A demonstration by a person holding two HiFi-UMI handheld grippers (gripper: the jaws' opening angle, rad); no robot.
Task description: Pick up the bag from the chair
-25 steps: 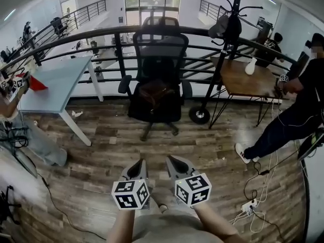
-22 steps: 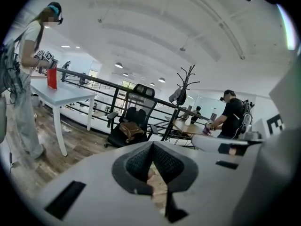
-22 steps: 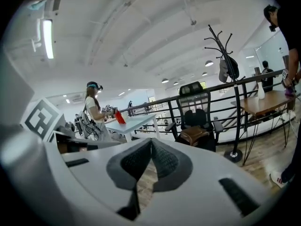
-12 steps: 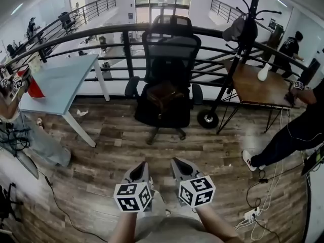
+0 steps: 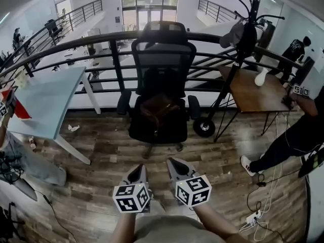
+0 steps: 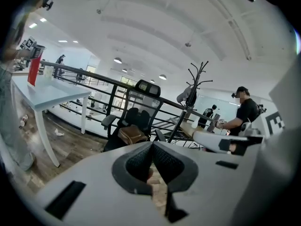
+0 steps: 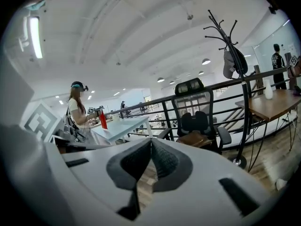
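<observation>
A brown bag (image 5: 158,107) lies on the seat of a black office chair (image 5: 163,54) by the railing, straight ahead of me. It also shows as the bag (image 6: 131,134) in the left gripper view and the bag (image 7: 196,138) in the right gripper view. My left gripper (image 5: 137,174) and right gripper (image 5: 175,165) hang side by side low over the wooden floor, well short of the chair. Both are shut with nothing between the jaws, the tips meeting in each gripper view: left gripper (image 6: 152,145), right gripper (image 7: 151,141).
A pale blue table (image 5: 48,97) stands left of the chair. A coat stand (image 5: 238,44) and a wooden table (image 5: 255,90) stand to the right, with a person in black (image 5: 298,130) beside it. A power strip and cables (image 5: 250,216) lie on the floor at right.
The view has shifted slightly, so the chair and bag sit a little closer and more central. Both grippers stay shut, side by side.
</observation>
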